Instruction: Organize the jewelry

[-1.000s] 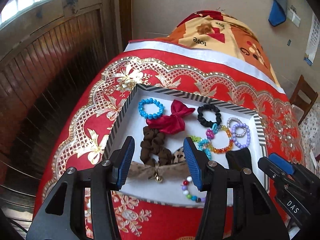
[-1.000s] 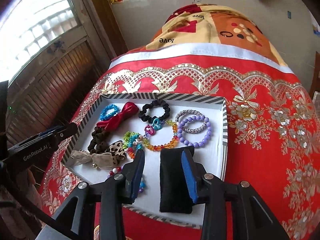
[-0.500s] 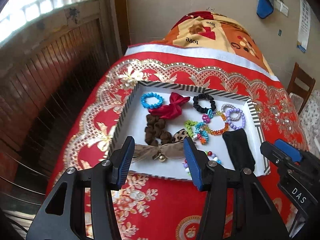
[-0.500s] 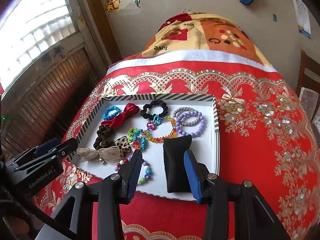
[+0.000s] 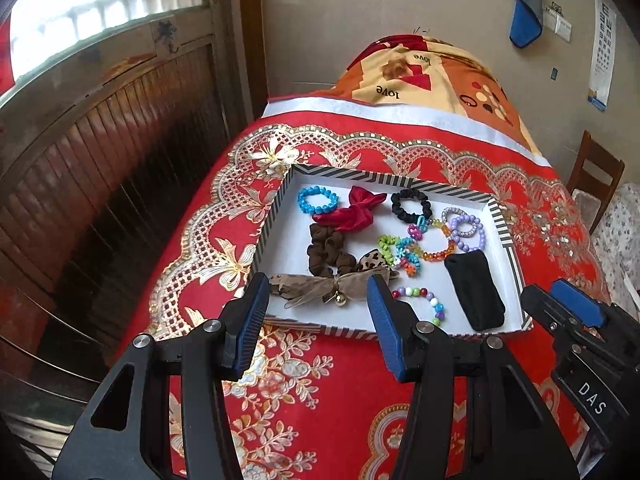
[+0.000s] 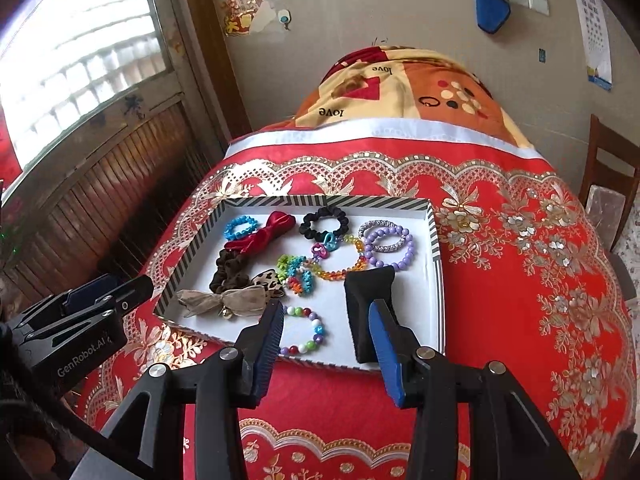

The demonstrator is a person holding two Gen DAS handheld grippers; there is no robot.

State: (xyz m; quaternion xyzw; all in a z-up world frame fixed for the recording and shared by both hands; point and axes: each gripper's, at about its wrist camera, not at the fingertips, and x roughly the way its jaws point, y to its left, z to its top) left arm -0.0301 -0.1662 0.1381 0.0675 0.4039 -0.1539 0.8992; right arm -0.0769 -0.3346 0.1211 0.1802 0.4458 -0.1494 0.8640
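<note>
You have a bed covered by a red, gold-patterned cloth (image 5: 348,392), on which a striped-rim tray (image 5: 276,208) rests, with an orange blanket (image 5: 432,80) at the far end.

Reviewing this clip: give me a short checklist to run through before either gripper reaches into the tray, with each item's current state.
1. Left gripper open and empty: ok.
2. Right gripper open and empty: ok.
3. Both grippers short of the tray, touching nothing: ok.
4. All pieces inside the tray: ok.
5. Pieces separated for clean picking: not ok; the purple bead bracelet overlaps the silver bracelet.
6. Black pouch empty: cannot tell.
</note>
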